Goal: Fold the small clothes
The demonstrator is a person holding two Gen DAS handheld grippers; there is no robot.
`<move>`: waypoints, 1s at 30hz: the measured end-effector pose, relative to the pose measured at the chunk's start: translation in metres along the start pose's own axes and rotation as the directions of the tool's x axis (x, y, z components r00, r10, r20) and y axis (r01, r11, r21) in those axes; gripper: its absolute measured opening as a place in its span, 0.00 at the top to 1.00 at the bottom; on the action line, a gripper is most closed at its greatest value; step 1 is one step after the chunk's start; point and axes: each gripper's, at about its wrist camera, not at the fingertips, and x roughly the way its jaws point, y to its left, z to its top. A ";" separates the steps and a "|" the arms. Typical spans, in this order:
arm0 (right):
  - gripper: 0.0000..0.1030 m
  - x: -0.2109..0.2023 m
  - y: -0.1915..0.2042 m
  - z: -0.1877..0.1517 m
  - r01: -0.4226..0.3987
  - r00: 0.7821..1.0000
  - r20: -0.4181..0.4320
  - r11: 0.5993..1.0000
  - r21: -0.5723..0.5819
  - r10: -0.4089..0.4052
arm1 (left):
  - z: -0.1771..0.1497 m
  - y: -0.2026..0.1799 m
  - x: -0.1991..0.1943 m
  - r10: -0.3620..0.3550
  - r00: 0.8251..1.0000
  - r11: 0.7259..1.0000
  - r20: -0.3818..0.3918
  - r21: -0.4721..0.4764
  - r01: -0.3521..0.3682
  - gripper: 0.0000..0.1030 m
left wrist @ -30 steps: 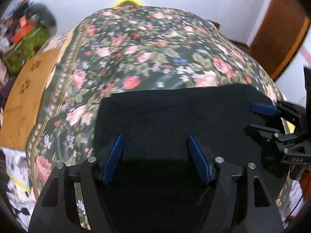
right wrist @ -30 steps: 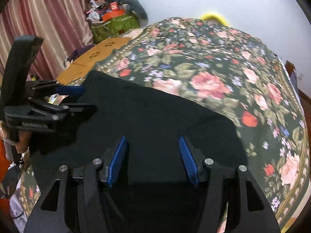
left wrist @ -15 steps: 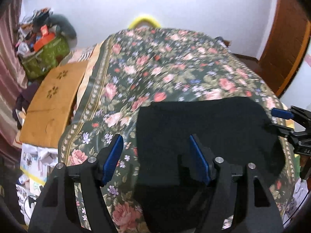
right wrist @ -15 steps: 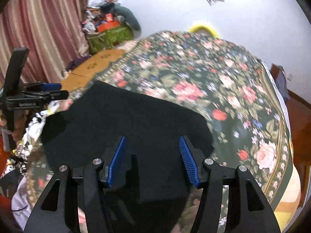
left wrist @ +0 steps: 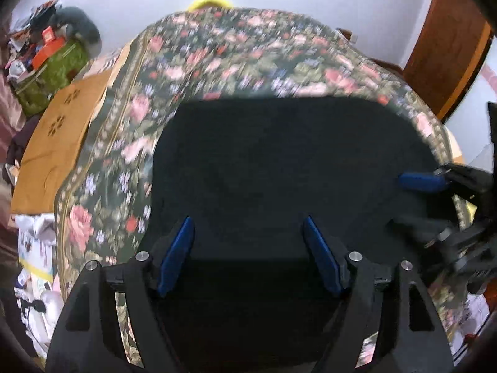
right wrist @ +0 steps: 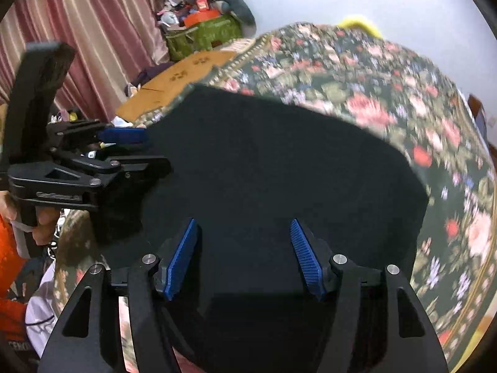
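Black garment (left wrist: 279, 168) lies spread flat on the floral bedcover (left wrist: 217, 52), near the bed's front edge, roughly a wide dark rectangle. Its far edge reads straight in both wrist views; no wrinkles can be made out, since the cloth is too dark and the frames are blurred.

Left tongs (left wrist: 248, 242) are spread, blue pads apart, nothing pinched; their jaws have just been opening, with only flat cloth beneath the gap. Right tongs (right wrist: 245, 248) likewise are spread and have just been opening, cloth below and no pinch.

Step in hand, as I judge it: setting up the next grab for a fold. Pick your two corners on the near edge, one per tong, and bite only the top layer. Lift evenly so the fold line stays parallel to the far edge.

Edges and room: plenty of bare bedcover lies beyond the garment, so carry the fold forward there. On the left, the cover drops away toward a brown board (left wrist: 52, 143) and floor clutter; keep clear of that side. The right tongs sit close to the garment's right end, near the bed's border; do not drag cloth off it. The two tongs are near one another; mind a clash.
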 end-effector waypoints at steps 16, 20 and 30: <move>0.43 -0.082 -0.020 -0.019 0.137 0.979 0.132 0.982 0.127 -0.154 | -0.023 0.051 -0.070 0.129 0.984 0.984 0.125 -0.139 -0.111 0.28; 0.43 -0.120 0.005 -0.007 0.135 0.957 0.246 0.986 0.100 -0.156 | -0.019 0.030 -0.116 0.123 0.962 0.988 0.243 -0.118 -0.097 0.28; 0.33 -0.222 0.082 -0.007 0.185 0.827 0.540 0.983 0.000 -0.156 | -0.036 -0.033 -0.256 0.003 0.823 0.999 0.567 -0.045 0.027 0.28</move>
